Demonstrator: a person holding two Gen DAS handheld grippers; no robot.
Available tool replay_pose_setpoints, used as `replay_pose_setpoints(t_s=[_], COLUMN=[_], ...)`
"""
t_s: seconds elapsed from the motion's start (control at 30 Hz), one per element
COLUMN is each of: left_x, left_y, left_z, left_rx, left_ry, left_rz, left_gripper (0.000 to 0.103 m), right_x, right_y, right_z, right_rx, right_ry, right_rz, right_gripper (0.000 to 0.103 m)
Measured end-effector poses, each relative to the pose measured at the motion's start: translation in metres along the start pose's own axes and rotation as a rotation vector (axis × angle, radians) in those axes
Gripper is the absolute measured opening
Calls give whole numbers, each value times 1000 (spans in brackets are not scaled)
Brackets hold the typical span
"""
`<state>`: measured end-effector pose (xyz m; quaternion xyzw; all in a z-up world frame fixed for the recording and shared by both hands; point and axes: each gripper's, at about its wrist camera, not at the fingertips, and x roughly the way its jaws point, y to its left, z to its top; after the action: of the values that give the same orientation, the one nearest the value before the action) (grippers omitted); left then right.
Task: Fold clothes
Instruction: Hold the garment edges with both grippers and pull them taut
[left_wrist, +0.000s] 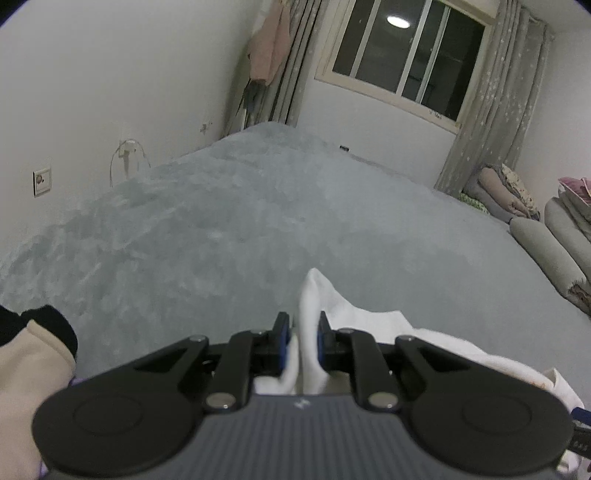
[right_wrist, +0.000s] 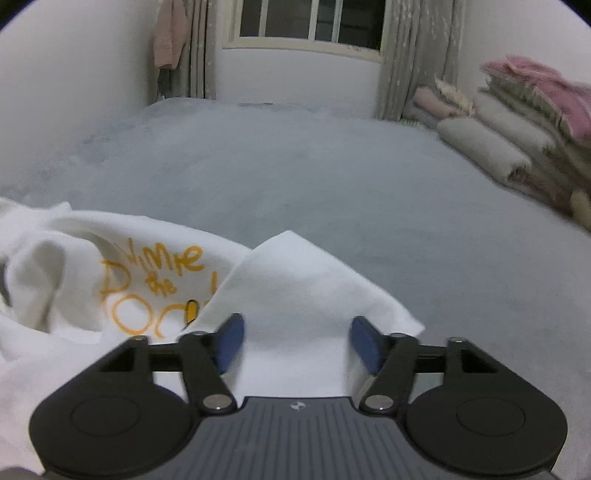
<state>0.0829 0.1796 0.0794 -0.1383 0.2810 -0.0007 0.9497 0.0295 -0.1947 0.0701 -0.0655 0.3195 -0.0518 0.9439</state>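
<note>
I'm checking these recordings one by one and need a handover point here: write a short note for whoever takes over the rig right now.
Left gripper: shut on a bunched fold of the white T-shirt, held just above the grey bed cover.
Right gripper: open, pads clear of the cloth; a folded flap of the shirt lies between the jaws on the bed.
Shirt: at the near edge of the bed, orange lettering facing up, left part rumpled.
Done: one flap turned over the print and released.
Left: lay down the left-hand side, smooth, finish the fold.
</note>
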Motion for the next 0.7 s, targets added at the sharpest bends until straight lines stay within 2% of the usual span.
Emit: replay_pose_setpoints(t_s=[0.1, 0.17, 0.2, 0.23, 0.3, 0.43, 0.57, 0.7], left_x=[2, 7, 10, 12, 14, 12, 10, 6], left_y=[3, 6, 7, 8, 9, 6, -2, 2], left_z=[2, 1, 1, 0, -1, -2, -6, -4], left_rx=[2, -3, -8, -11, -12, 15, 44, 22], left_ry=[-10, 7, 20, 28, 35, 27, 22, 9], left_rz=[13, 20, 23, 22, 18, 5, 13, 15], left_gripper=[12, 12, 12, 12, 12, 12, 12, 12], right_x=[9, 14, 14, 13, 11, 4, 3, 0], right_y=[10, 16, 16, 16, 14, 8, 11, 7], right_z=[-4, -8, -8, -8, -6, -3, -4, -2], right_rx=[-57, -107, -109, -106, -86, -27, -31, -7], right_ry=[3, 9, 10, 10, 11, -7, -6, -15], right_rz=[-32, -47, -47, -45, -50, -32, -37, -20], right_gripper=[68, 62, 47, 25, 4, 4, 4, 3])
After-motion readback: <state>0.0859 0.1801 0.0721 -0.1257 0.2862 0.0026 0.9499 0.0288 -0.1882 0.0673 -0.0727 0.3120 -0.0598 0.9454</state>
